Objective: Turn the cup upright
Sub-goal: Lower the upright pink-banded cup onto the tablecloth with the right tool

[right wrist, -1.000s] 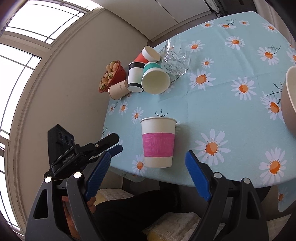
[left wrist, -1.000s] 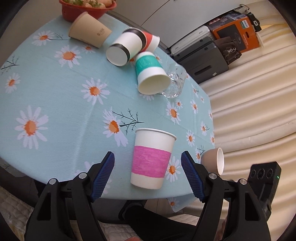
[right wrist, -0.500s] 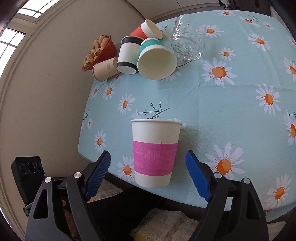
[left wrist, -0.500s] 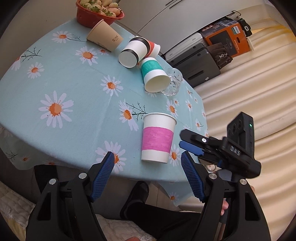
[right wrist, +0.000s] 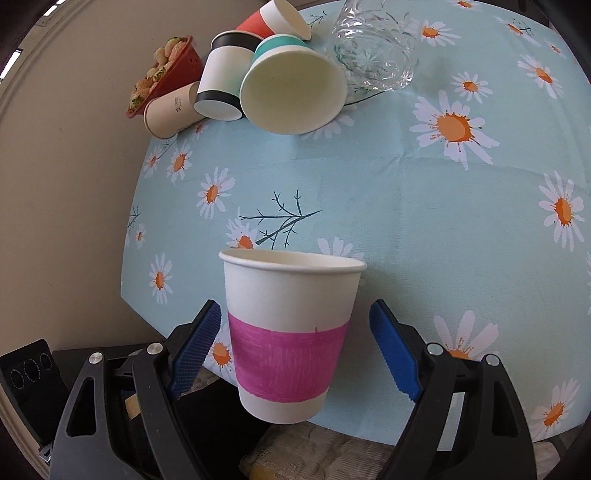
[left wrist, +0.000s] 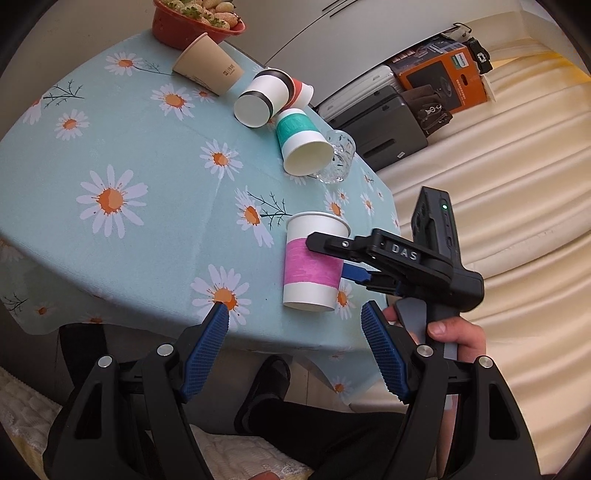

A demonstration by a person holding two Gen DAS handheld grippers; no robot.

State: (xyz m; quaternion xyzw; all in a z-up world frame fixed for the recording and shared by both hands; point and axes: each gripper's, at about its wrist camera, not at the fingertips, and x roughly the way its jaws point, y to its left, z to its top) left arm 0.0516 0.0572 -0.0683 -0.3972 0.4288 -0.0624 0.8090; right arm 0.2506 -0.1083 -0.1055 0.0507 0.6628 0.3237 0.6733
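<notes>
A white paper cup with a pink band (left wrist: 313,264) (right wrist: 291,336) stands upright near the table's front edge. My right gripper (right wrist: 295,350) is open with its blue pads on either side of the cup, not touching. It shows in the left wrist view (left wrist: 354,275) reaching the cup from the right. My left gripper (left wrist: 295,347) is open and empty, just short of the table edge, below the cup.
A teal cup (left wrist: 301,146), a black-banded white cup (left wrist: 262,98), a red cup (left wrist: 301,90) and a tan cup (left wrist: 208,70) lie on their sides at the back. A clear glass (left wrist: 338,157) and a red bowl (left wrist: 195,18) stand there too. The table has a daisy cloth (left wrist: 110,155).
My right gripper has moved in around the pink-banded cup. My left gripper has drawn back from the cup and away from the table.
</notes>
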